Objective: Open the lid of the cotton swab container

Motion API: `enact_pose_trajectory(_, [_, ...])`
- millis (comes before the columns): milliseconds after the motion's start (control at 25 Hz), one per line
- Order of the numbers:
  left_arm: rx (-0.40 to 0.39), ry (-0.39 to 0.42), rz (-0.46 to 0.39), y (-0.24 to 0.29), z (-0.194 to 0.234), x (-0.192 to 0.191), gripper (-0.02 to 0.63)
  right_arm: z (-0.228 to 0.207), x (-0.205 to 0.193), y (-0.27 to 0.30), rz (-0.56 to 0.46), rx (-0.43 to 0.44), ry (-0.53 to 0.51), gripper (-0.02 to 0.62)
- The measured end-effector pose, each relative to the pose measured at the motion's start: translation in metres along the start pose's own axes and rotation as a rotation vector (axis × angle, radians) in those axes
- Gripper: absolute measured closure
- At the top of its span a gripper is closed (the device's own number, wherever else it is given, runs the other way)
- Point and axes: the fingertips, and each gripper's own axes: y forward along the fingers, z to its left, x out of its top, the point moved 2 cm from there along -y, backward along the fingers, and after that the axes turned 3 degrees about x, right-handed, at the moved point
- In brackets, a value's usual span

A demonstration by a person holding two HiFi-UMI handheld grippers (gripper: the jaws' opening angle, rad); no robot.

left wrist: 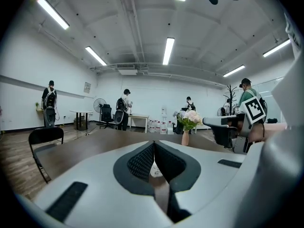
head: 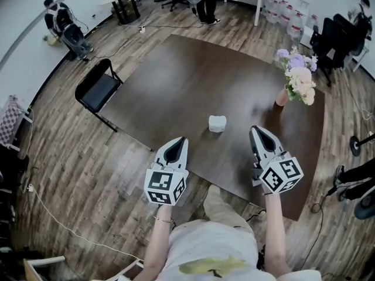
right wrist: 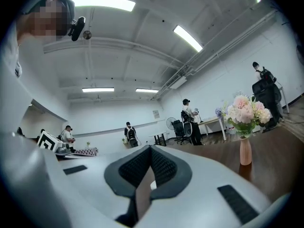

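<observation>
Only the head view shows the whole container (head: 217,123): small, white and rounded, standing on the dark surface (head: 193,75) toward its near edge. Each gripper view catches just a white sliver of it. It lies ahead of and between the left gripper (head: 180,140) and the right gripper (head: 256,130), touching neither. Both pairs of jaws are closed together, holding nothing.

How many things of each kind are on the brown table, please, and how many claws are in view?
Container: 1
Vase of flowers: 1
Claws, the left claw and the right claw, both shut and empty: 2
Total: 4
</observation>
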Motion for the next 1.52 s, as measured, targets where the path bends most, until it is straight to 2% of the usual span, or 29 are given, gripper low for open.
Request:
enact_pose_trajectory(280, [-0.053, 0.015, 0.067, 0.053, 0.005, -0.021, 0.581, -0.035, -0.015, 0.031, 0.047, -0.002, 0.030, 0.574])
enact_pose_trajectory(480, [-0.157, -0.009, 0.139, 0.082, -0.003, -0.058, 0.580, -0.047, -0.036, 0.049, 0.107, -0.001, 0.049, 0.574])
enact_pose_trajectory(640, [-0.242, 0.023, 0.222, 0.102, -0.007, -0.089, 0.580, -0.054, -0.053, 0.057, 0.150, -0.005, 0.063, 0.574])
enact_pose_trajectory(880, [-0.335, 0.046, 0.289, 0.129, -0.005, -0.118, 0.577, -0.068, -0.070, 0.071, 0.189, -0.035, 0.078, 0.574])
enact_pose_trajectory(1080, [-0.433, 0.126, 0.345, 0.151, -0.007, -0.134, 0.460, -0.074, -0.077, 0.079, 0.188, -0.072, 0.105, 0.574])
enact_pose_trajectory(1280, [-0.514, 0.211, 0.358, 0.168, -0.012, -0.145, 0.333, -0.077, -0.080, 0.082, 0.179, -0.106, 0.127, 0.574])
enact_pose_trajectory(1400, [-0.572, 0.293, 0.375, 0.178, -0.018, -0.150, 0.307, -0.079, -0.080, 0.078, 0.167, -0.128, 0.137, 0.574])
enact_pose_trajectory(1520, [-0.615, 0.323, 0.371, 0.188, -0.023, -0.150, 0.301, -0.083, -0.082, 0.072, 0.160, -0.153, 0.146, 0.574])
